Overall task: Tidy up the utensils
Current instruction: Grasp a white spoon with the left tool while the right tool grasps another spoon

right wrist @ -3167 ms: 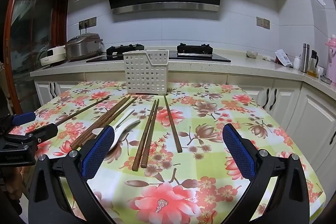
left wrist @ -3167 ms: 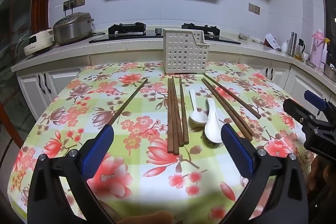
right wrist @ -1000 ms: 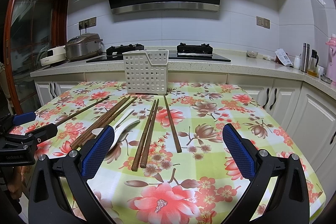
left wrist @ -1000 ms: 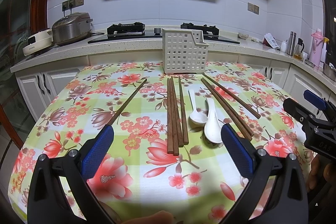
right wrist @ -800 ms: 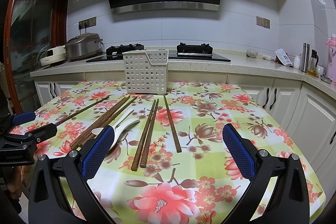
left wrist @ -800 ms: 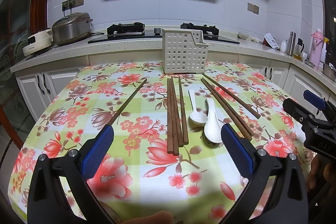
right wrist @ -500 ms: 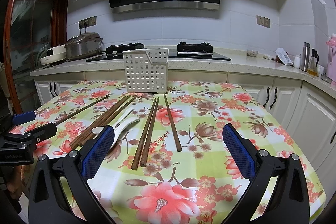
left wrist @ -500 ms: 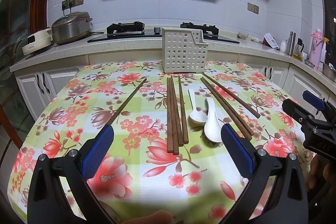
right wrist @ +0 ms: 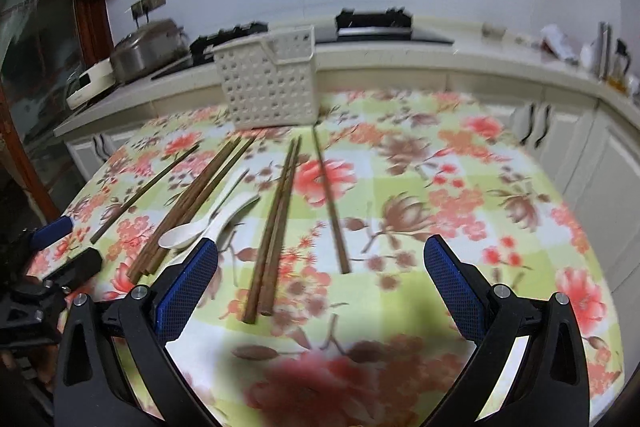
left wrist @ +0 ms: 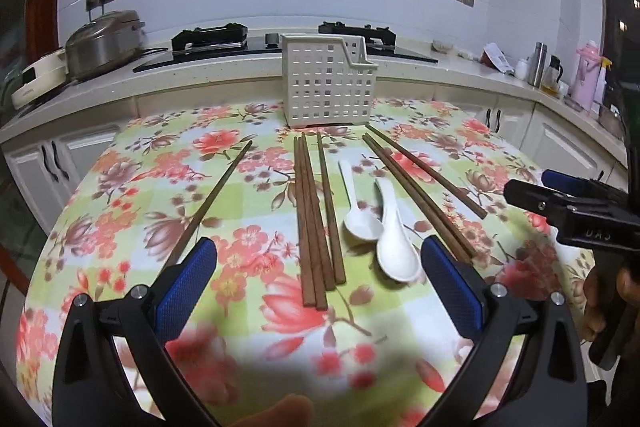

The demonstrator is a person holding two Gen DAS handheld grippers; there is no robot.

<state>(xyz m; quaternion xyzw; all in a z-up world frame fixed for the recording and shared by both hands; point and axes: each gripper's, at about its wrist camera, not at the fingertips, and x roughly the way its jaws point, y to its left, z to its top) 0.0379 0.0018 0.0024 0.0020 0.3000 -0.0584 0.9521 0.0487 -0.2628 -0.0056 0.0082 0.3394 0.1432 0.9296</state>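
Left hand-held gripper (left wrist: 318,273) and right hand-held gripper (right wrist: 320,273) both spread wide, holding nothing. Chopsticks (left wrist: 310,211) and spoons (left wrist: 394,235) flat on table (left wrist: 120,195) before white basket (left wrist: 328,87); right view blurred, apparently tilted.

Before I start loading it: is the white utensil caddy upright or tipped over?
Upright. The white utensil caddy stands on its base at the far edge of the floral tablecloth, its open top facing up. Its inside is not visible.

caddy (left wrist: 328,87): white perforated, upright, table's far edge | chopsticks (left wrist: 314,215): brown, flat, fanned out before caddy — one alone at left, three bunched mid, three right | spoons (left wrist: 394,235): two white ceramic, touching, between mid and right sticks
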